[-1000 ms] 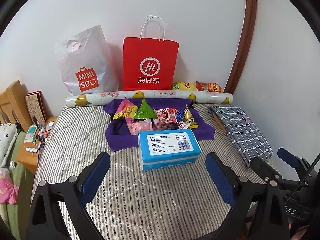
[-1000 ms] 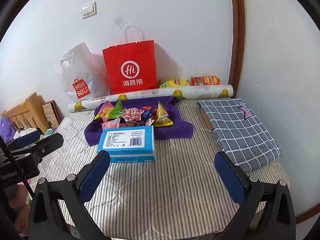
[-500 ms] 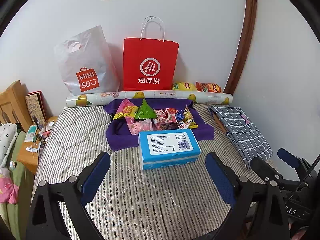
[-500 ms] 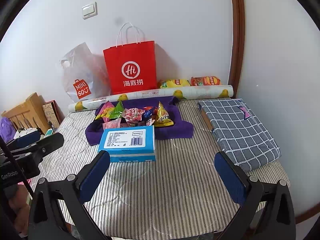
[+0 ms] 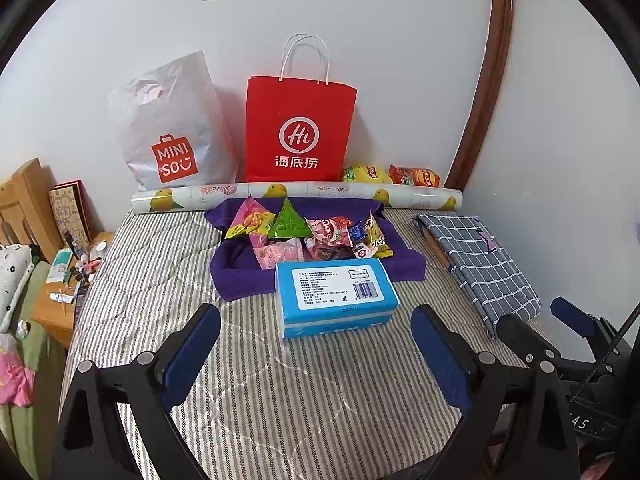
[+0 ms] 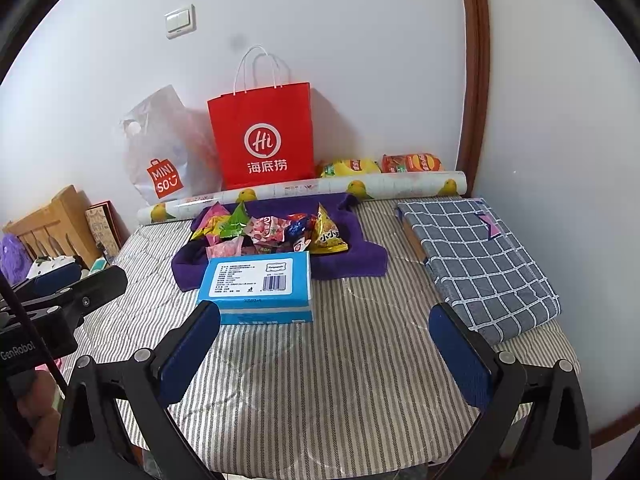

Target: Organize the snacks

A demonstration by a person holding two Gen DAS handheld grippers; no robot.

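Both grippers hover above the near edge of a grey-and-white striped quilted mattress [image 5: 168, 264], each with its blue-padded fingers spread wide and holding nothing: the left gripper [image 5: 316, 354] fills the bottom of its own view, the right gripper [image 6: 325, 344] the bottom of the other. A heap of small bright foil snack packets [image 5: 308, 232] lies at centre frame on a rumpled purple cloth [image 5: 236, 272]. A blue rectangular tissue pack with a white barcode label [image 5: 334, 300] sits just in front of the heap, touching the cloth. Behind them lies a long fruit-printed paper roll [image 5: 296, 196], and against the wall stand a red paper carrier bag with white handles [image 5: 298, 128] and a white plastic shopping bag [image 5: 168, 124]. A folded grey checked cloth [image 6: 476, 260] lies at right.
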